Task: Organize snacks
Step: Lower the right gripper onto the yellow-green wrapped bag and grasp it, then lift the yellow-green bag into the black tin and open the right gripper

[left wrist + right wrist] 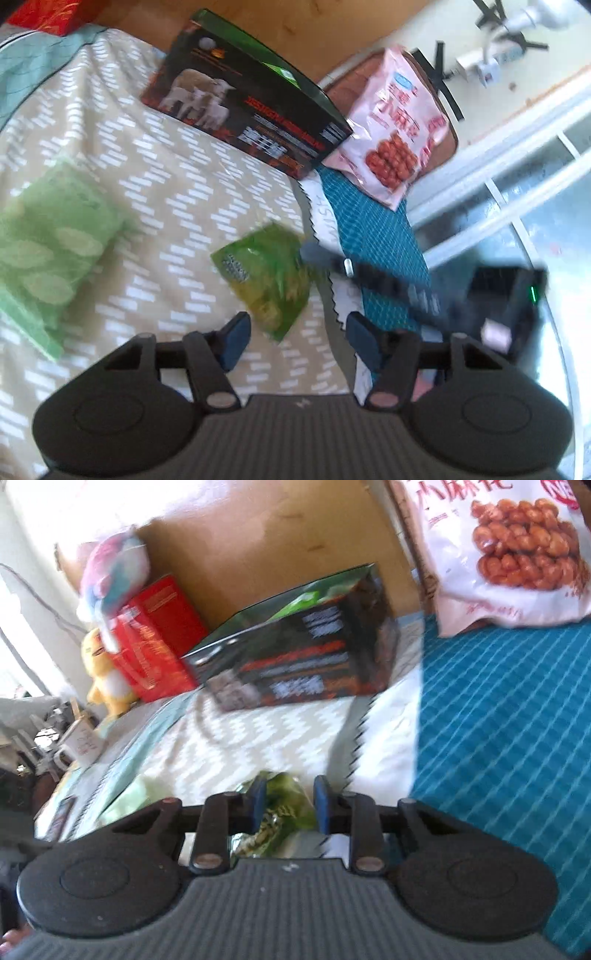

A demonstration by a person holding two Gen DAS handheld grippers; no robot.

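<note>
A small green snack packet lies on the beige patterned bedspread. My left gripper is open and empty, just in front of it. My right gripper has its blue fingers around the same green packet, which bulges between them; in the left wrist view its dark finger touches the packet's right edge. A black box with lambs on it stands at the back, also seen in the right wrist view. A pink bag of fried twists lies beyond on the right.
A pale green pack lies at the left. A teal quilted cloth covers the right side. A red box, a yellow plush toy and a pastel plush stand by the wooden headboard.
</note>
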